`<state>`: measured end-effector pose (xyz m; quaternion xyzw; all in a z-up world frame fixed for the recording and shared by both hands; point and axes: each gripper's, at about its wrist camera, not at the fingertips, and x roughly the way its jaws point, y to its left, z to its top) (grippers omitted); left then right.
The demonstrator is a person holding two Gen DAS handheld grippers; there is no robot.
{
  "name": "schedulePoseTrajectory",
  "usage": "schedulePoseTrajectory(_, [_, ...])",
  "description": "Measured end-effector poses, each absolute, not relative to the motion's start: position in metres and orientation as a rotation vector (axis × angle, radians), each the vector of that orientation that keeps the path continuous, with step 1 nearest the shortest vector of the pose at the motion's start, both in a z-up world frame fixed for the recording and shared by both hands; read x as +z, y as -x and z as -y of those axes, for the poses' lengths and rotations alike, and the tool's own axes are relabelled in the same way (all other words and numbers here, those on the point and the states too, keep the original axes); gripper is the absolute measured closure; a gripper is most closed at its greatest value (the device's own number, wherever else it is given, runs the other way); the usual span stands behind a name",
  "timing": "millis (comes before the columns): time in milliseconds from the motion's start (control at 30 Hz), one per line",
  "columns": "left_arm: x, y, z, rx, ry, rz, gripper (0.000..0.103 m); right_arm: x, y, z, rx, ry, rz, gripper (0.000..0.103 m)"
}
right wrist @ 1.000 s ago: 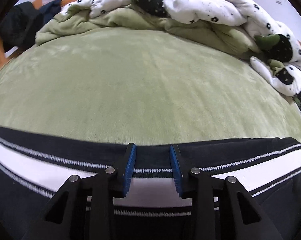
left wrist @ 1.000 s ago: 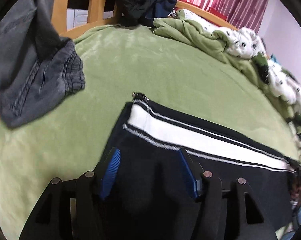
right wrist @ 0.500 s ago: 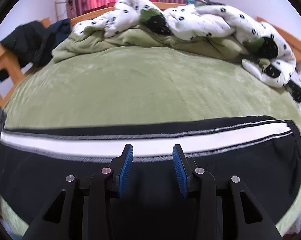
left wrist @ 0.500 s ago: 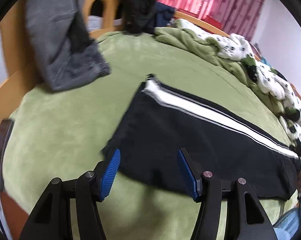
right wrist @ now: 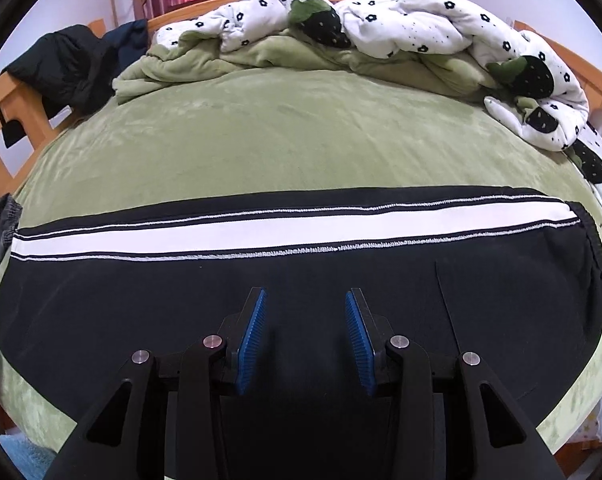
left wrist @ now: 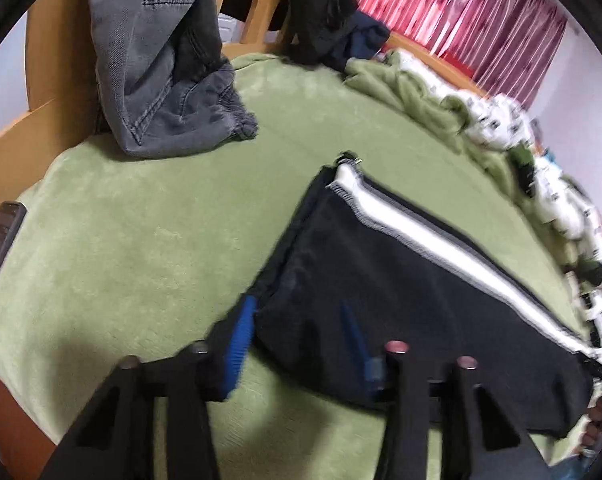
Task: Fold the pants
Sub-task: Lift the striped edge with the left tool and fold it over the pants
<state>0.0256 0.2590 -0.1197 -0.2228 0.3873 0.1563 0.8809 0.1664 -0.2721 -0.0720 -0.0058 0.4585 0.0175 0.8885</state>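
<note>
Spread along the near edge of the green bed (right wrist: 285, 140), the black pants (right wrist: 301, 280) are judged folded once lengthwise, crosswise folds remaining, while the left gripper (left wrist: 297, 344) is closing around their cuff corner and the right gripper (right wrist: 305, 336) is held apart, empty.

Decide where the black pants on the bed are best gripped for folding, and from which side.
Grip the pants at the near hem corner, coming in from the bed's near edge: the cloth lies flat, and only its edge offers something to pinch.
</note>
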Motion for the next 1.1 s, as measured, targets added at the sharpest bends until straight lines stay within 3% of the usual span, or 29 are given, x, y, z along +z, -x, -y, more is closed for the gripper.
schedulePoseTrajectory(33, [-0.117,-0.025,-0.258,0.355,0.415,-0.796,0.094,-0.073,-0.167,0.271,0.030,0.020,-0.958,0.062])
schedulePoseTrajectory(133, [-0.110,-0.014,-0.272,0.344,0.427,-0.744,0.094,-0.074,-0.168,0.269,0.033,0.036,-0.960,0.062])
schedulePoseTrajectory(233, [-0.128,-0.016,-0.287,0.323,0.537,-0.814,0.093,-0.074,-0.166,0.267,0.040,0.055,-0.952,0.062])
schedulePoseTrajectory(300, [-0.135,-0.012,-0.290,0.310,0.574,-0.831,0.086,-0.076,-0.167,0.264,0.050,0.071,-0.957,0.062])
schedulePoseTrajectory(367, [-0.139,-0.003,-0.294,0.310,0.646,-0.845,0.054,-0.078,-0.168,0.262,0.057,0.078,-0.968,0.062])
schedulePoseTrajectory(400, [-0.141,0.002,-0.295,0.288,0.699,-0.835,0.050,-0.078,-0.168,0.261,0.059,0.080,-0.970,0.062])
schedulePoseTrajectory(667, [-0.166,-0.002,-0.274,0.186,0.830,-0.779,0.049,-0.081,-0.169,0.256,0.088,0.088,-0.980,0.062])
schedulePoseTrajectory(767, [-0.171,-0.013,-0.275,0.183,0.913,-0.752,0.053,-0.081,-0.167,0.255,0.092,0.094,-0.981,0.062])
schedulePoseTrajectory(800, [-0.172,-0.016,-0.276,0.189,0.928,-0.743,0.060,-0.082,-0.167,0.255,0.094,0.093,-0.982,0.062])
schedulePoseTrajectory(833, [-0.172,-0.019,-0.277,0.203,0.928,-0.745,0.093,-0.082,-0.167,0.255,0.097,0.093,-0.987,0.062])
schedulePoseTrajectory(867, [-0.170,-0.021,-0.282,0.218,0.917,-0.739,0.096,-0.083,-0.167,0.256,0.096,0.096,-0.989,0.062])
schedulePoseTrajectory(967, [-0.161,-0.013,-0.293,0.235,0.924,-0.667,0.095,-0.081,-0.166,0.256,0.093,0.102,-0.982,0.062])
schedulePoseTrajectory(1033, [-0.166,-0.019,-0.285,0.267,0.888,-0.728,0.094,-0.078,-0.163,0.257,0.095,0.090,-0.969,0.062])
schedulePoseTrajectory(1100, [-0.170,-0.021,-0.278,0.291,0.841,-0.776,0.084,-0.078,-0.161,0.259,0.104,0.080,-0.968,0.062])
